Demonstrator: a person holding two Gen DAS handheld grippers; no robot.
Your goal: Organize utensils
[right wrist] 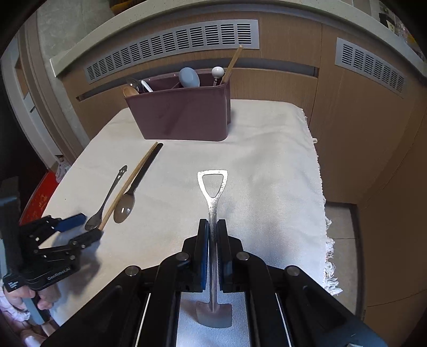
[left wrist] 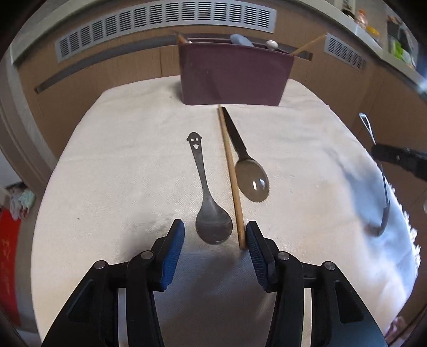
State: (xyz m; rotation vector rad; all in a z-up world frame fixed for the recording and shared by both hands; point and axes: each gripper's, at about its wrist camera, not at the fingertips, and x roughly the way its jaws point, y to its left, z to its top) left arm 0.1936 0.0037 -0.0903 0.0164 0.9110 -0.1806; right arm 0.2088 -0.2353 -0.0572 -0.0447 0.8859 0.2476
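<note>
Several utensils already stand in the maroon holder [right wrist: 184,117] at the back of the bench [left wrist: 112,165], while the right claw [right wrist: 212,240] is clenched on a shovel-shaped spoon [right wrist: 212,197], and the left claw [left wrist: 214,240], released, straddles a metal spoon [left wrist: 210,221] and chopstick [left wrist: 232,181] beside a dark-handled spoon [left wrist: 250,178] lying there.

A cream woven cloth [right wrist: 267,165] covers the table top, and its fringed edge [right wrist: 329,264] hangs over the right side. Behind the table stands light brown wood-grain cabinetry [right wrist: 288,53] fitted with grey slatted ventilation grilles [right wrist: 173,48], one long grille at centre and a shorter one [right wrist: 371,66] to the right, all beneath a pale speckled countertop edge [right wrist: 160,21]. A red panel [left wrist: 9,264] shows at floor level to the left of the table, and grey floor tiles [right wrist: 341,240] show to its right.
</note>
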